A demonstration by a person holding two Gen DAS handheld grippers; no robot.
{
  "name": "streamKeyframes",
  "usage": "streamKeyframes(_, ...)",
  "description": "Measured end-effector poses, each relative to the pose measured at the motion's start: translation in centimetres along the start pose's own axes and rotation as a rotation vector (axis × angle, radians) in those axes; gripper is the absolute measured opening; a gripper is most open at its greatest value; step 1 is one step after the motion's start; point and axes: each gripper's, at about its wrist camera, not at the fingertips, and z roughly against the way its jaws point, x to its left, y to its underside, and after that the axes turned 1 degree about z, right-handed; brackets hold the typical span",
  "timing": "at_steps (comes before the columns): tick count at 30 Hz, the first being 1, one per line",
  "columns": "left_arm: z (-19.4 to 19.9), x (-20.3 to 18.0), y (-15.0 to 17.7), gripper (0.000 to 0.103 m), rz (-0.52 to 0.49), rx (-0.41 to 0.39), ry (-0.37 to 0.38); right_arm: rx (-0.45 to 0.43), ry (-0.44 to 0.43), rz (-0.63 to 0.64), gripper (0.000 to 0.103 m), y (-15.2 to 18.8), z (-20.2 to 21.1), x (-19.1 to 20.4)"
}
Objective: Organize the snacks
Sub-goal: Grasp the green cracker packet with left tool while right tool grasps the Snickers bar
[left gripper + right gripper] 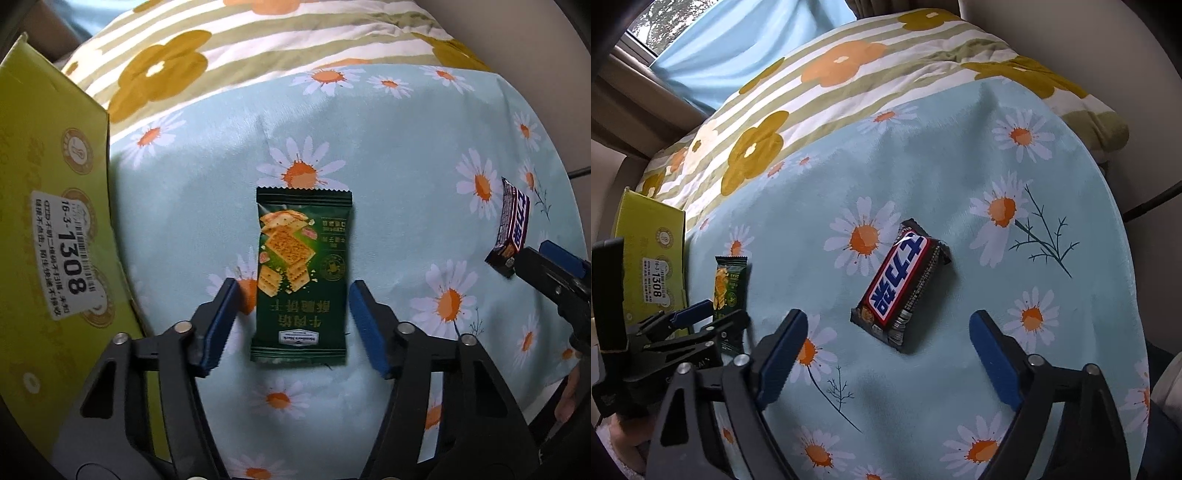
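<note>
The green cracker packet (302, 277) lies flat on the daisy-print sheet (406, 166), just right of the yellow box (48, 206); its long axis runs straight out between the left gripper (293, 328) jaws, which stand apart, either side of its lower half, not touching; the right gripper (886, 358) jaws gape wide, short of the chocolate bar (901, 286).

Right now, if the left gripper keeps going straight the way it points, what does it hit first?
Most likely the green cracker packet, lying between the left gripper's open fingers on the daisy cloth.

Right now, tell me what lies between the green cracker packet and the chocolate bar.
Only bare daisy-print cloth lies between the green cracker packet and the chocolate bar, shown in the right wrist view; the left gripper straddles the packet itself.
</note>
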Motion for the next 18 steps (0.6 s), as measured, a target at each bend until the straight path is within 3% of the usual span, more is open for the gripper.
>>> streamKeyframes(4, 0.3, 0.5, -0.1, 0.042, -0.001, -0.005, 0.007, 0.006, 0.010, -0.005, 0.084, 0.0, -0.2, 0.1)
streamKeyframes(12, 0.6, 0.8, 0.1, 0.041, 0.006, -0.020, 0.045, 0.009, 0.030, -0.024, 0.066, -0.7, -1.1, 0.3)
streamKeyframes(16, 1.1, 0.5, 0.1, 0.041, 0.000, -0.032, 0.055, 0.006, 0.045, -0.012, 0.064, -1.1, -1.7, 0.6)
streamKeyframes(18, 1.3, 0.4, 0.1, 0.041, 0.001, -0.038, 0.060, -0.001, 0.063, 0.020, 0.058, -1.3, -1.9, 1.2)
